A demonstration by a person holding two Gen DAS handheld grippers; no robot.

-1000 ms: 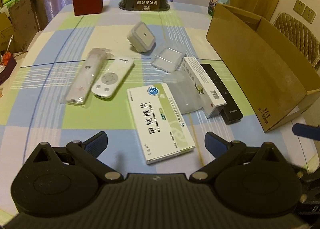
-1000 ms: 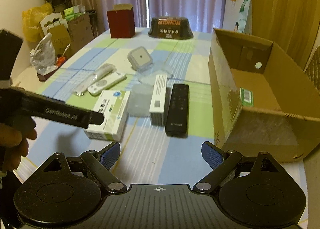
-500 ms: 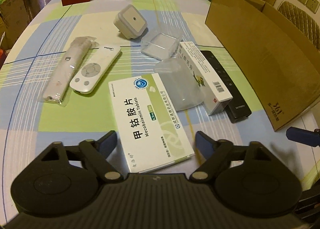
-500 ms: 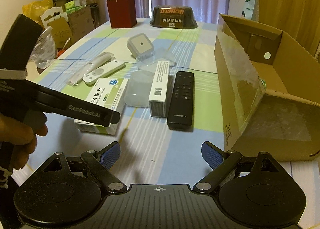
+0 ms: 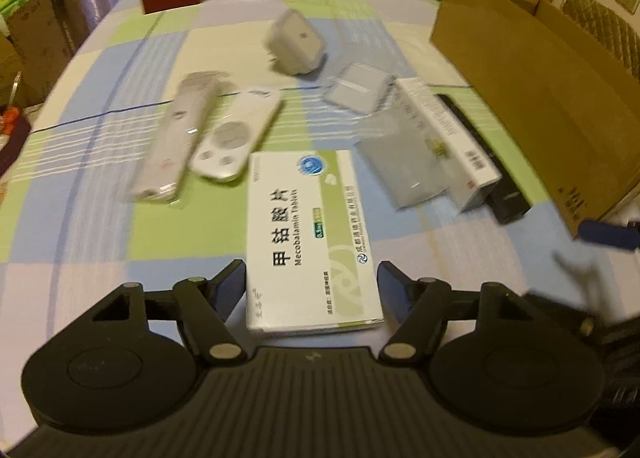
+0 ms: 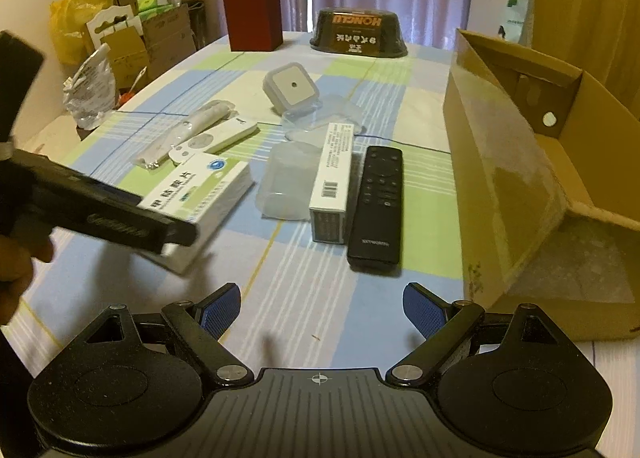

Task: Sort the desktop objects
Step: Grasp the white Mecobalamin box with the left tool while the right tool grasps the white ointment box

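Observation:
A white-and-green medicine box (image 5: 312, 234) lies on the checked tablecloth, its near end between the open fingers of my left gripper (image 5: 312, 282); whether they touch it is unclear. The right wrist view shows that box (image 6: 200, 194) under the left gripper's body (image 6: 120, 218). My right gripper (image 6: 320, 310) hangs open over bare cloth, nothing in it. Ahead lie a black remote (image 6: 378, 202), a narrow white box (image 6: 334, 174), a clear plastic case (image 6: 290, 182), a white remote (image 5: 236, 134), a wrapped white stick (image 5: 176, 138) and a square night light (image 5: 296, 38).
An open cardboard box (image 6: 520, 162) lies on its side at the right. A dark red box (image 6: 252, 18) and a black bowl pack (image 6: 358, 32) stand at the table's far end. Bags and cartons crowd the room's left side. A hand (image 6: 16, 258) holds the left gripper.
My left gripper has moved forward and down, so the medicine box's near end now sits between its fingers. The right gripper has stayed open and shifted only slightly.

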